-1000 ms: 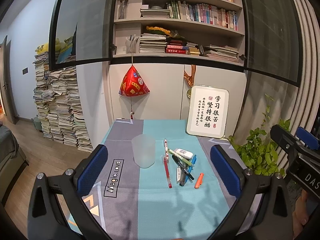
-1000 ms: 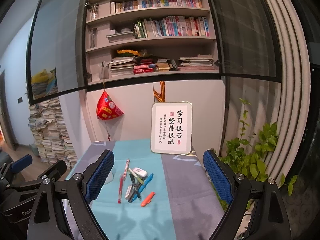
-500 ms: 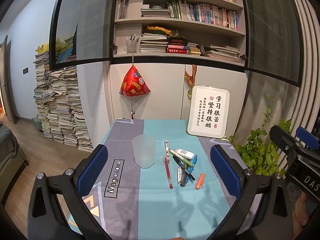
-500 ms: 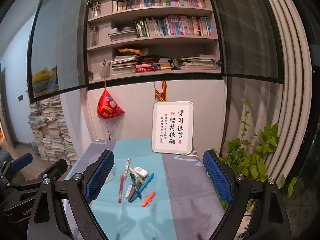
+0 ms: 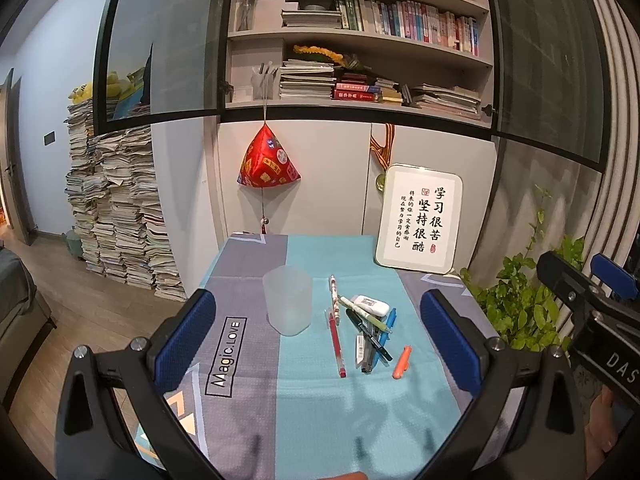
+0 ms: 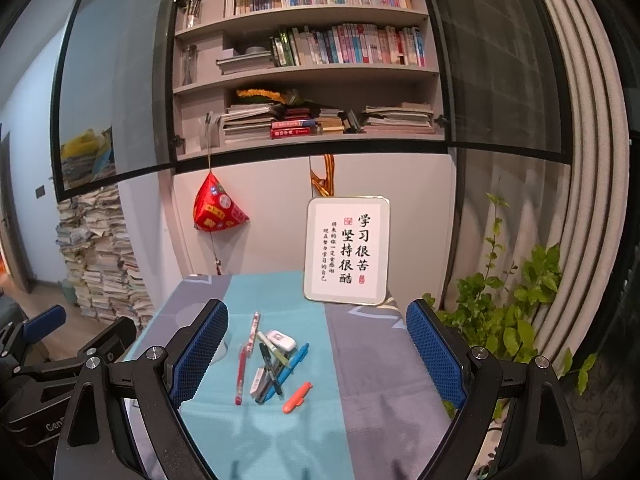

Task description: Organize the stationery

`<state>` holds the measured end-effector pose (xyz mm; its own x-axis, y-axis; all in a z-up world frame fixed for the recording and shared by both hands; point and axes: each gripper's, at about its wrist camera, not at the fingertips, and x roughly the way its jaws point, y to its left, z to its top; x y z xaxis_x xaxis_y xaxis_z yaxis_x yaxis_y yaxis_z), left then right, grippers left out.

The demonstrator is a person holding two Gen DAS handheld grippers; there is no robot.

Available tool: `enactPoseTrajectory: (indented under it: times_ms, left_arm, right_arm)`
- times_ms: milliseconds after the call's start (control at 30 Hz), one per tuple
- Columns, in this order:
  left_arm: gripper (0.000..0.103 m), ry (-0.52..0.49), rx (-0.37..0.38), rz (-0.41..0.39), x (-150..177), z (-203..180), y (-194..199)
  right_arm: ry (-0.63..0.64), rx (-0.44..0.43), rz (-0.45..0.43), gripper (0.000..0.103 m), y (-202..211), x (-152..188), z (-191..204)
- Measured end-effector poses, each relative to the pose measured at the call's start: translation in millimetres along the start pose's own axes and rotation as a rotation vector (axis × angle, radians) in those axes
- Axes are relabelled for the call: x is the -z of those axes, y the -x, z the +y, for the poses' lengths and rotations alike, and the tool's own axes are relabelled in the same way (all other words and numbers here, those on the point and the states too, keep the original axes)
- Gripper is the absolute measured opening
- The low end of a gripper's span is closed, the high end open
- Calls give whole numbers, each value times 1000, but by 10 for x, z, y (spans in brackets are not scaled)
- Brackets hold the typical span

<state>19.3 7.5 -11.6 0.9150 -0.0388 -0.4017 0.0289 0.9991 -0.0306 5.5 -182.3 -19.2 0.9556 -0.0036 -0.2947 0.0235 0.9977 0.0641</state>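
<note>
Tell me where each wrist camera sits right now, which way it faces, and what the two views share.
Left wrist: on the left gripper, raised over the table's near edge, facing the frosted cup, pens and bookshelf; its own open blue fingers show, plus the right gripper at the right edge.
Right wrist: on the right gripper, further right, facing the same way; its open fingers show, the left gripper at left.
Shared: red pen, orange pen, eraser, framed sign.
</note>
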Motion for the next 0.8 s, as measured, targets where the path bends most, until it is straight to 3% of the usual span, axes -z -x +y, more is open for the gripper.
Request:
enactPoseTrajectory:
  times_ms: [567,800]
  left_arm:
    - [101,-15,3,20,26,-60,-255]
    - [101,-21,-1,75,101,-79,-496]
  right_arm:
    - [-2,2,44,91,-228,5,-47]
    - [-11,8,104,91,-514,33,-99]
